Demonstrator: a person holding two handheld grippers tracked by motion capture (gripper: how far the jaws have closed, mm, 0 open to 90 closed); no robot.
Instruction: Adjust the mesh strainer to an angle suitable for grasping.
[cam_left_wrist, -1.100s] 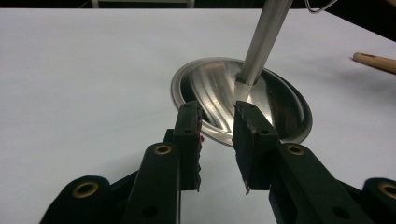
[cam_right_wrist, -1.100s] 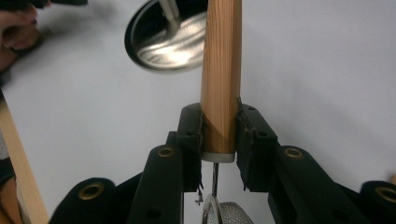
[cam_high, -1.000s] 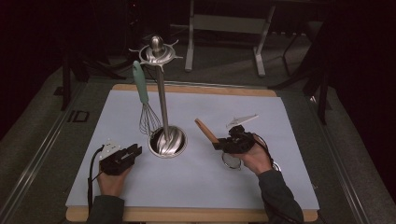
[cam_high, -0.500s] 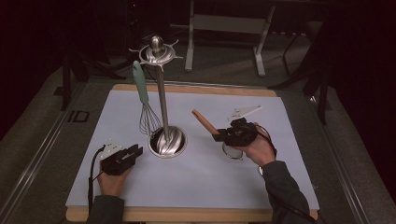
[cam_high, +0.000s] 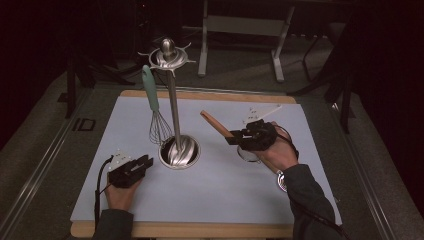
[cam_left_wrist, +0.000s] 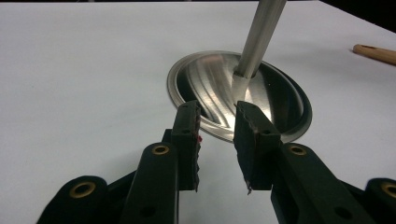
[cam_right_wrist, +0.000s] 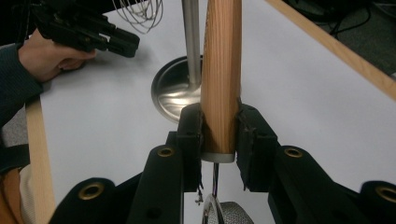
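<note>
Right gripper (cam_right_wrist: 219, 128) clamps a smooth wooden handle (cam_right_wrist: 222, 70) (tapered, round).

— Where do we look from in the high view?
— From above our side of the counter (cam_high: 300, 125), forward and down, far enough to take in the whole white mat and both forearms.
— And the left gripper view?
— We sit low and close behind the left hand-held gripper (cam_left_wrist: 217, 121), facing the stand's steel base (cam_left_wrist: 280, 100).
— The right one?
— We look along the right hand-held gripper (cam_right_wrist: 219, 126) across the counter, sharing that same base (cam_right_wrist: 170, 95).
</note>
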